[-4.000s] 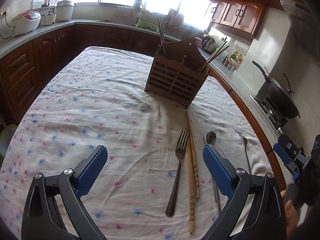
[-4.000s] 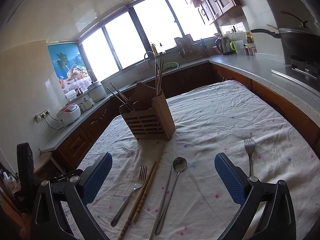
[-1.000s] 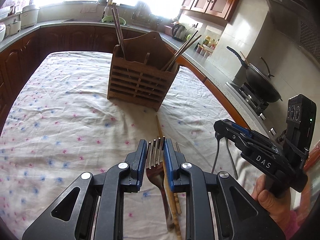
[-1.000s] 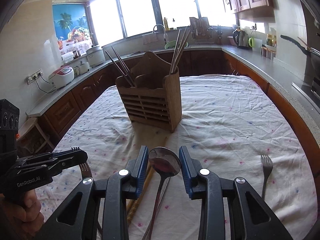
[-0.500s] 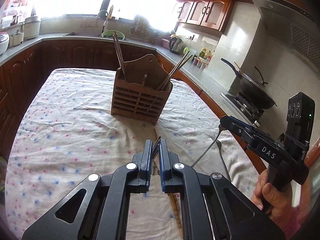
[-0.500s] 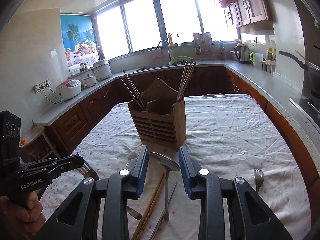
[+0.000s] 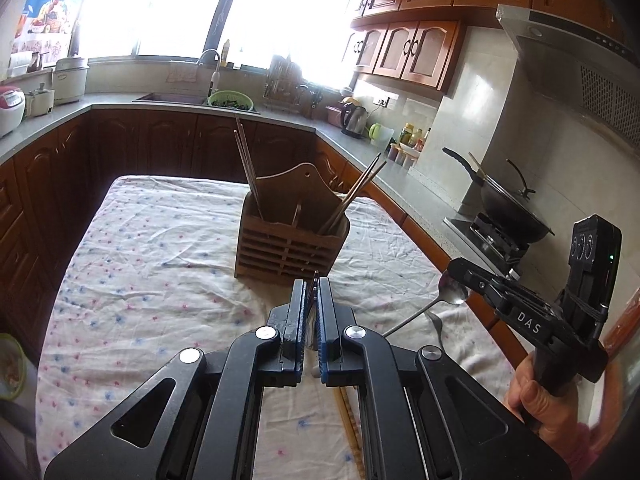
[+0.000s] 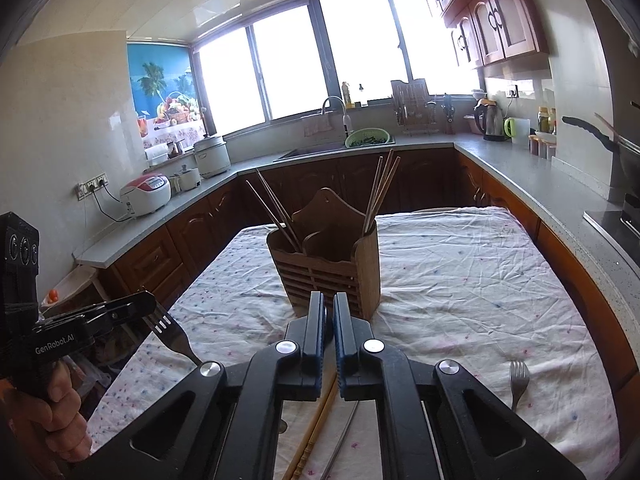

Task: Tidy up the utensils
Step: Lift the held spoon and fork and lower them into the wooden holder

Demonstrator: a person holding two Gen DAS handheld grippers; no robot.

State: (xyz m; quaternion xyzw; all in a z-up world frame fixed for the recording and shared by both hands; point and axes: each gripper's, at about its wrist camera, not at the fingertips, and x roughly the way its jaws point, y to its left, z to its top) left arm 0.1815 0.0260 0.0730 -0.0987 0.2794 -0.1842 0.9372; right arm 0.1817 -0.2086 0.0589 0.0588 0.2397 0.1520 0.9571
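Note:
My left gripper (image 7: 314, 284) is shut on a metal fork (image 8: 168, 328), held off the cloth; only the tine edges show between its blue pads. From the right wrist view that left gripper (image 8: 146, 304) sits at the left with the fork's handle slanting down. My right gripper (image 8: 329, 298) has its jaws closing tight on a spoon (image 7: 452, 294), whose handle hangs down-left from the right gripper (image 7: 456, 270). The wooden utensil holder (image 7: 292, 240), also seen as holder (image 8: 332, 264), stands ahead of both grippers with chopsticks in its outer compartments.
On the flowered tablecloth (image 7: 160, 264) lie a pair of chopsticks (image 8: 320, 416), a metal handle (image 8: 340, 440) and a second fork (image 8: 519, 376) near the right edge. Counters and cabinets ring the table; a wok (image 7: 508, 208) sits on the stove at right.
Both grippers have risen with their utensils, and the fork has left the cloth. The right jaws have narrowed from a wide hold around the spoon's bowl to nearly touching.

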